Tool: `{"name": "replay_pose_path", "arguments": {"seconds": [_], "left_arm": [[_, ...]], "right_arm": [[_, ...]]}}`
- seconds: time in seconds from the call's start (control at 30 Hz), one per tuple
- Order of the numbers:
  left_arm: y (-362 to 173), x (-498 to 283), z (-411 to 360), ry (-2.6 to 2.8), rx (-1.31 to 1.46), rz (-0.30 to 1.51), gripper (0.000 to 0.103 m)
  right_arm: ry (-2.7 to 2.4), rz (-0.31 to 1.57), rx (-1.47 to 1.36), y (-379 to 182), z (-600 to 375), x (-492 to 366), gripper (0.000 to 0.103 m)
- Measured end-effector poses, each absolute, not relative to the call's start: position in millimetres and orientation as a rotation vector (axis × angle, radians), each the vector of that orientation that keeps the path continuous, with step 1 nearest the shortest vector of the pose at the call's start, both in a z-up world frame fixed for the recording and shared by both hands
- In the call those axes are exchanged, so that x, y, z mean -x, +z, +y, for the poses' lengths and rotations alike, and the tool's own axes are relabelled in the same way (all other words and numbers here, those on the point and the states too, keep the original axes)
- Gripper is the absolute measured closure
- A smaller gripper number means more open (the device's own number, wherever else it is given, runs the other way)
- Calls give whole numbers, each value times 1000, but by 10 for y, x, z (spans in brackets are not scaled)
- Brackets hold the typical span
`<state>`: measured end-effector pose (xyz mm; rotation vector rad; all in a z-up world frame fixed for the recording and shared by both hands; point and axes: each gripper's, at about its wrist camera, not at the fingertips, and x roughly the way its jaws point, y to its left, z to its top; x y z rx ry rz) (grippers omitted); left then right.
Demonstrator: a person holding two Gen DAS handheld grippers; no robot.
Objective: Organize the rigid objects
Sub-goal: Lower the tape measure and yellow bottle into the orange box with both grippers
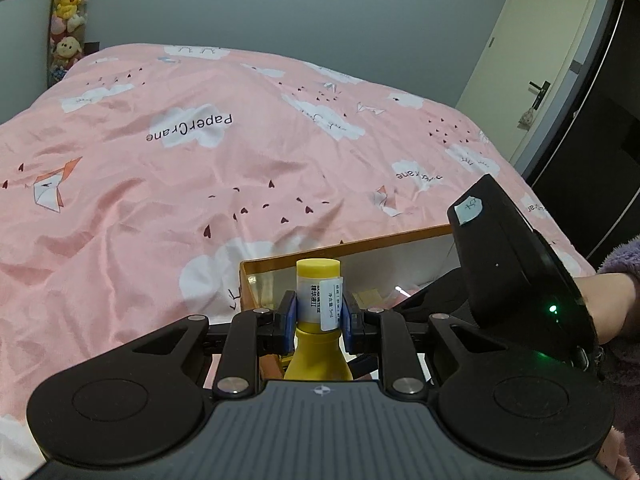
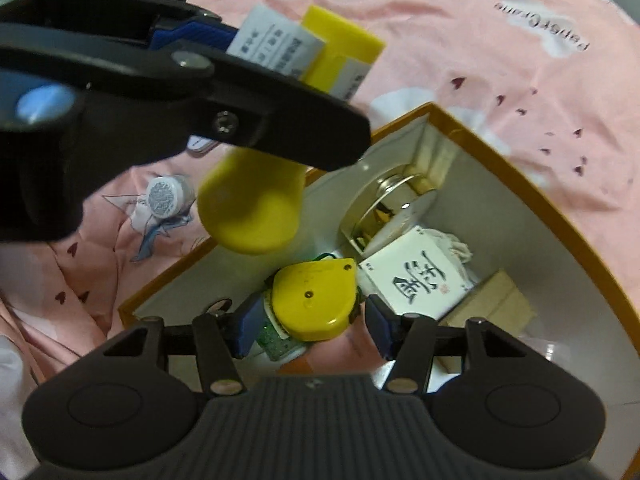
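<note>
My left gripper (image 1: 319, 312) is shut on the neck of a small yellow bottle (image 1: 319, 288) with a white label, held above the near corner of an orange-rimmed box (image 1: 360, 246). The right wrist view shows that bottle (image 2: 250, 208) hanging over the box's rim (image 2: 500, 160), with the left gripper (image 2: 256, 60) above it. My right gripper (image 2: 310, 330) is open inside the box, its blue pads either side of a yellow tape-measure-like case (image 2: 316, 298) without touching it. The right gripper's body (image 1: 516, 264) shows at right in the left wrist view.
Inside the box lie a gold round tin (image 2: 394, 200), a white box with black calligraphy (image 2: 416, 280), a beige carton (image 2: 488, 304) and a green item (image 2: 280, 340). A small silver-capped jar (image 2: 166, 196) lies on the pink bedspread (image 2: 520, 80) outside the box.
</note>
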<state>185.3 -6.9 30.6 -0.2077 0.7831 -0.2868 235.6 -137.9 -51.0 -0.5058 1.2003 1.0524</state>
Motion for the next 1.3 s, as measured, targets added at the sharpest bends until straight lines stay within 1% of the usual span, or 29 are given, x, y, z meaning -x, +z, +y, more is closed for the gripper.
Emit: {"name": "replay_pose_path", "arguments": {"seconds": [0.17,0.2,0.23,0.3,0.33,0.4,0.6,0.83,1.0,1.17,1.3], "left_arm": [[254,-1906,-54,-276,204,797,79],[251,-1911,-52,-276,204,797,79],[248,-1916,-45,-276,208,799,79],[247,-1924,-47,-271,207,799,79],[247,-1929,-45,-266,202,800,79],[252,-1931,-47,-265,195,799,79],[284,-1931,-112,-286,182,804,79],[229,-2021,-467,-380,194,830,79],[-20,-2189,-700,-447,274,950,79],[-260,-2270,-844,-464,306,1054,79],[-427,-2348,-932,-462,313,1140,79]], "right_arm": [[1072,1225,496,-604,-1344,-2407,46],[1074,1230,493,-620,-1342,-2414,44],[1079,1239,486,-639,-1342,-2423,39],[1094,1260,462,-675,-1345,-2441,35],[1091,1259,453,-686,-1345,-2446,38],[1065,1244,465,-684,-1347,-2434,49],[1046,1223,468,-574,-1481,-2366,49],[922,1243,424,-429,-2079,-2465,49],[806,1327,423,-613,-2412,-2543,49],[810,1358,391,-699,-2508,-2575,49],[822,1385,435,-778,-2473,-2539,49]]}}
